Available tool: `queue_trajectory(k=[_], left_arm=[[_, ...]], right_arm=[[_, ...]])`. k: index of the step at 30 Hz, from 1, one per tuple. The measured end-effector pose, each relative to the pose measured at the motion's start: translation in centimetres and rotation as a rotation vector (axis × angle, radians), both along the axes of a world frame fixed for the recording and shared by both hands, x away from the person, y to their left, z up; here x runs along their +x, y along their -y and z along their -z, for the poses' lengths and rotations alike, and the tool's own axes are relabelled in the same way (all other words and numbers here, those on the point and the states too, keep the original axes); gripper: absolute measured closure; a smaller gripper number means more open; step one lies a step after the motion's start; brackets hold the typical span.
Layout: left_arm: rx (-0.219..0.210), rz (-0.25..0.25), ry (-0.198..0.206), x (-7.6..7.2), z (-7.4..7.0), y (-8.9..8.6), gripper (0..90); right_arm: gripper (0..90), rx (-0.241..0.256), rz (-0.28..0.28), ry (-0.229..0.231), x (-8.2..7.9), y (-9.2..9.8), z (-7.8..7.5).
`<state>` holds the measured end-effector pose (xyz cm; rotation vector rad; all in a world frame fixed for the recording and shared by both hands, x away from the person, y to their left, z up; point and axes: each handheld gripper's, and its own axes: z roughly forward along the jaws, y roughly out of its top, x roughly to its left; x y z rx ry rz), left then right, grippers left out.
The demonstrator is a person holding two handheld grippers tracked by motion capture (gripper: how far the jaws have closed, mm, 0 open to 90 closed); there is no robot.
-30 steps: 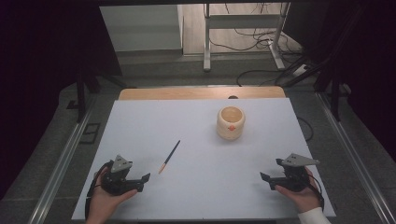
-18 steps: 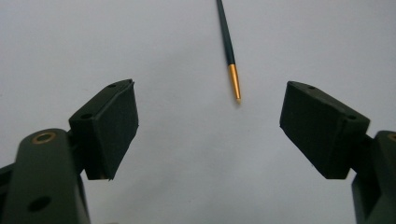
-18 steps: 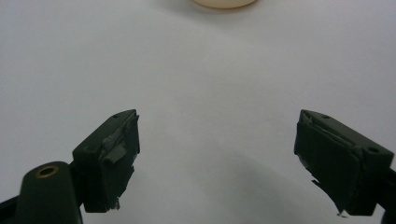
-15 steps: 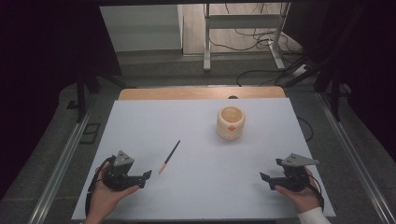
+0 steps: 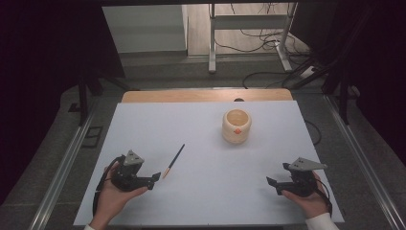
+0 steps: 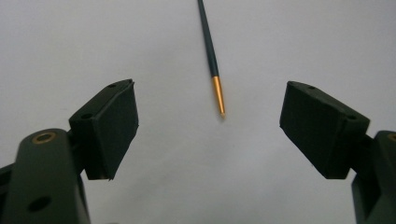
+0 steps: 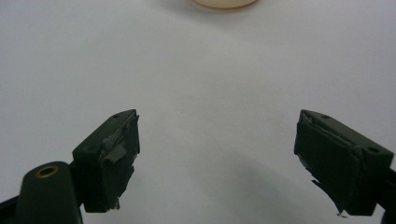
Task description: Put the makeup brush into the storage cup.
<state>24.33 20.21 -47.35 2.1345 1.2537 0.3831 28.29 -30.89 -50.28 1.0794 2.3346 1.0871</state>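
Note:
A thin dark pen with a gold tip (image 5: 174, 161) lies slanted on the white table (image 5: 206, 143), left of centre. My left gripper (image 5: 154, 178) rests near the front left, its jaws wide apart and empty, pointing at the pen's gold tip (image 6: 218, 95), which lies just ahead between them. A cream round cup (image 5: 236, 126) with a small orange mark stands farther back, right of centre. My right gripper (image 5: 271, 183) sits near the front right, open and empty, aimed toward the cup's base (image 7: 224, 3).
A wooden strip (image 5: 206, 95) runs along the table's far edge. Metal rails (image 5: 62, 167) flank both sides. Beyond the table are a frame's legs (image 5: 211, 43) and cables on the floor.
My left gripper has shifted slightly toward the pen's tip. The right gripper, pen and cup have stayed put.

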Motion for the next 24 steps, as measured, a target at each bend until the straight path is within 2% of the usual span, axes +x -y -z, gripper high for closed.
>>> queue_trajectory(k=[8, 24], left_arm=[[0.039, -0.005, -0.028, 0.8, -0.1, 0.5, 19.9], [0.045, 0.032, -0.057, 2.0, 0.1, 1.5, 19.9]], right_arm=[[15.3, -0.001, 0.0, 0.0, 0.0, 0.0, 0.0], [15.4, -0.003, 0.0, -0.003, 0.0, -0.1, 0.1]])
